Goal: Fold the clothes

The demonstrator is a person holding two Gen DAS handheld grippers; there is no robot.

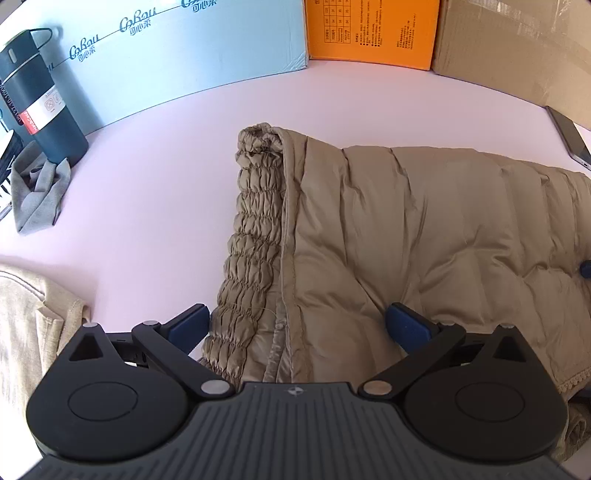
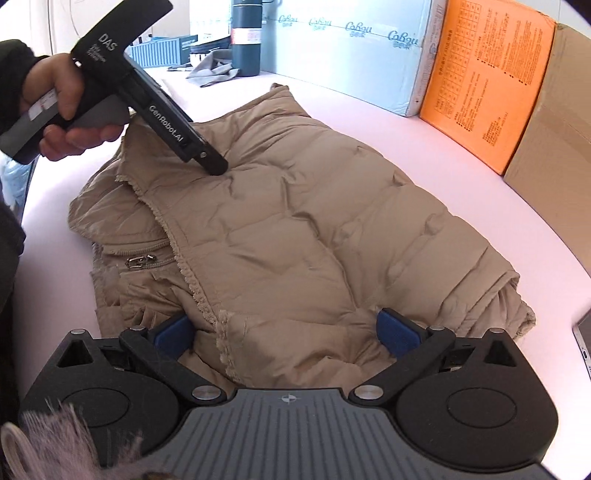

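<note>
While standing wide apart, with blue pads (image 1: 408,326) clear of any grip, left gripper (image 1: 297,326) hovering low over the near edge of a tan quilted puffer jacket (image 1: 406,229), left pad just beside the jacket's gathered elastic hem (image 1: 255,229), right pad over the smooth quilted panel. Lying flat on a pale pink table (image 1: 155,155), folded over on itself, hem band running away from the gripper toward the far side, puffy stitched panels spreading to the right. Showing a crumpled beige garment (image 1: 26,314) at the near left edge, well apart from the jacket.

Seen from the other wrist, right gripper (image 2: 286,332) likewise spread open, nothing pinched, fingers straddling a fuzzy-trimmed edge of the jacket (image 2: 314,221), fabric bulging between them without being pressed. Lying just beyond, a zipper pull (image 2: 138,261) on a folded-under layer at the left. Farther on, the black body of the other gripper reaching down onto the quilting from the upper left, held by a person's hand (image 2: 62,107) in a dark sleeve.

Standing along the far table edge: a dark teal insulated bottle (image 1: 40,96) beside a grey cloth (image 1: 37,192), a light blue box (image 1: 177,48), an orange box (image 1: 373,29), a cardboard box (image 1: 517,51). Resting at the right edge, a phone (image 1: 572,136).
</note>
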